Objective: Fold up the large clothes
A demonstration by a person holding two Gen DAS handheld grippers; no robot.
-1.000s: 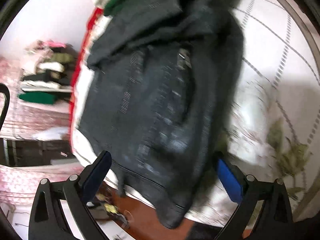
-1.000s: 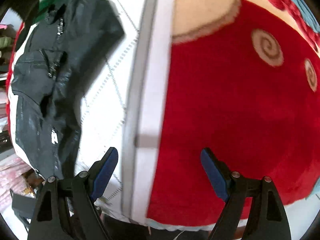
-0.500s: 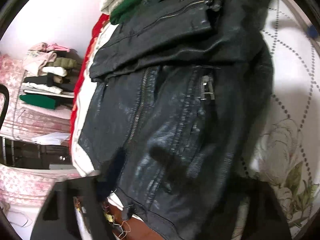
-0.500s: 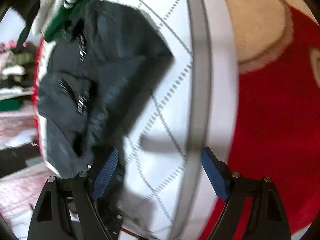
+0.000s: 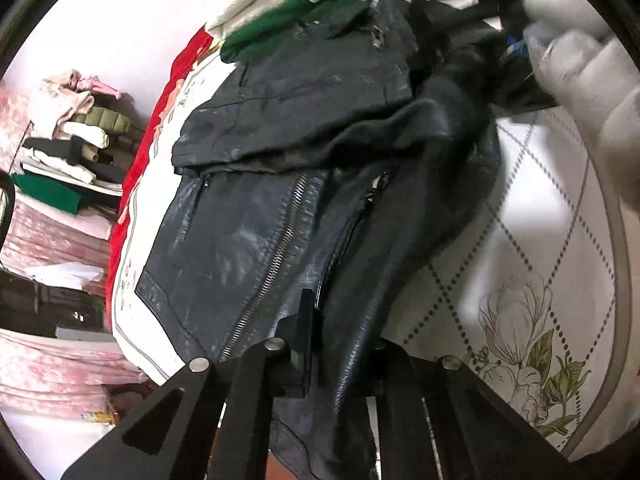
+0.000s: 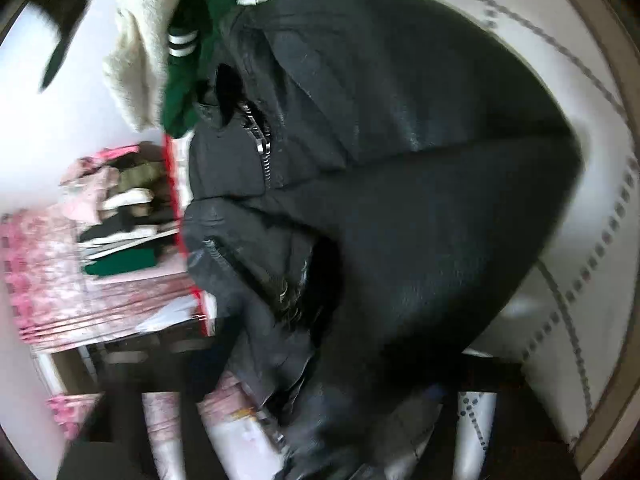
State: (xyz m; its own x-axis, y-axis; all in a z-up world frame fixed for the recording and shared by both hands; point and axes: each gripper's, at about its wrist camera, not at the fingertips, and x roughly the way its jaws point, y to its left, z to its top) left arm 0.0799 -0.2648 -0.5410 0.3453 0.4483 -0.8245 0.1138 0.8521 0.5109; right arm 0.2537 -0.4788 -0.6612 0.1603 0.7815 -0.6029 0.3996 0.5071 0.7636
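A black leather jacket (image 5: 280,216) with silver zips lies on a white quilted bedspread (image 5: 552,248). My left gripper (image 5: 344,344) is shut on the jacket's lower hem, near the front zip. In the left wrist view the right gripper (image 5: 516,44) is at the jacket's far upper edge, held by a white-gloved hand (image 5: 592,80). In the right wrist view the jacket (image 6: 400,184) fills the frame, blurred. My right gripper's fingers are dark and blurred at the bottom, with jacket leather between them.
A green and white garment (image 5: 304,12) lies at the jacket's far end. A red blanket edge (image 5: 148,148) runs along the bed's left side. A shelf with folded clothes (image 5: 68,140) stands further left.
Both grippers were open and have closed. The left moved onto the jacket's hem. The right swung left from the red blanket to the jacket's upper edge.
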